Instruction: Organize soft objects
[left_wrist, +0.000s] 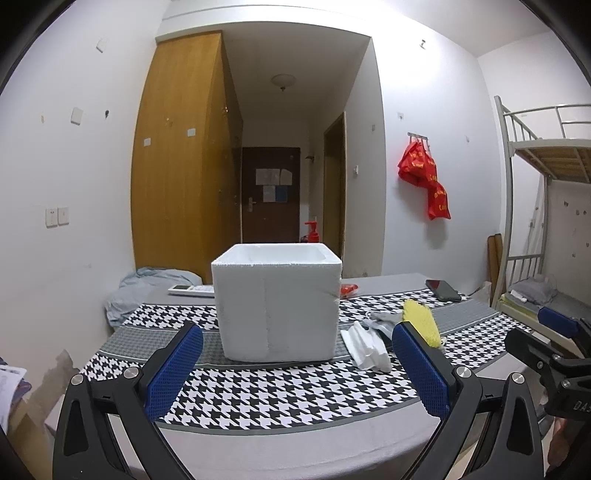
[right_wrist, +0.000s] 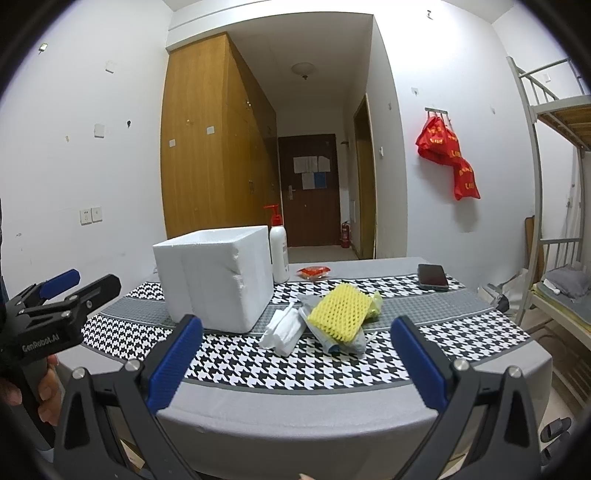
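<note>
Wide apart and empty, left gripper (left_wrist: 297, 365) and right gripper (right_wrist: 295, 363), low in frame above houndstooth table (right_wrist: 280, 369). Centre frame: white foam box (left_wrist: 277, 306); right of it, yellow foam net (right_wrist: 341, 312) atop white foam sheets (right_wrist: 282, 330).
</note>
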